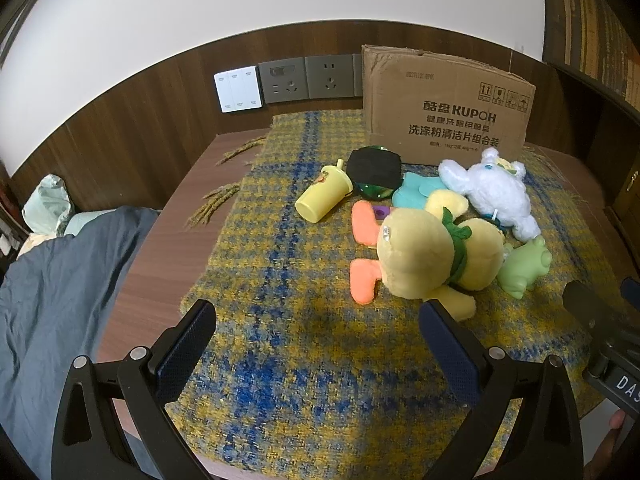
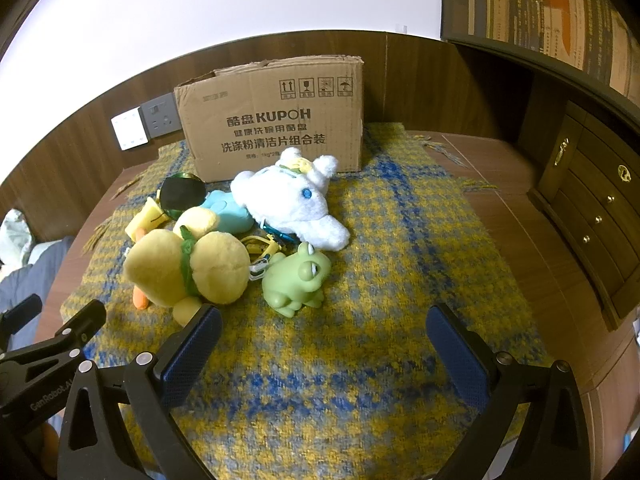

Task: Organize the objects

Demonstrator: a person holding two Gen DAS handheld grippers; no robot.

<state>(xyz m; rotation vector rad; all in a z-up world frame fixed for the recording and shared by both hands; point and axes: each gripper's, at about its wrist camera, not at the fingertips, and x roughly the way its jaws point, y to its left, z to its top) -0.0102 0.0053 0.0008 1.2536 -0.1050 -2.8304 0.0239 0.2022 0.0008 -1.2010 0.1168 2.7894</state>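
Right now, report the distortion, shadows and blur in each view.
Left wrist view: fisheye bows the wall panelling; a soft shadow lies on the blanket below the yellow duck plush.
Right wrist view: same bowing, dark vignetted corners; the cardboard box print stays legible.

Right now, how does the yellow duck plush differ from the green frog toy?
The yellow duck plush looks soft and fuzzy; the green frog toy looks smooth and moulded. The duck is clearly bigger than the frog. The duck lies tipped over, while the frog sits upright. Both rest on the checked cloth, side by side.
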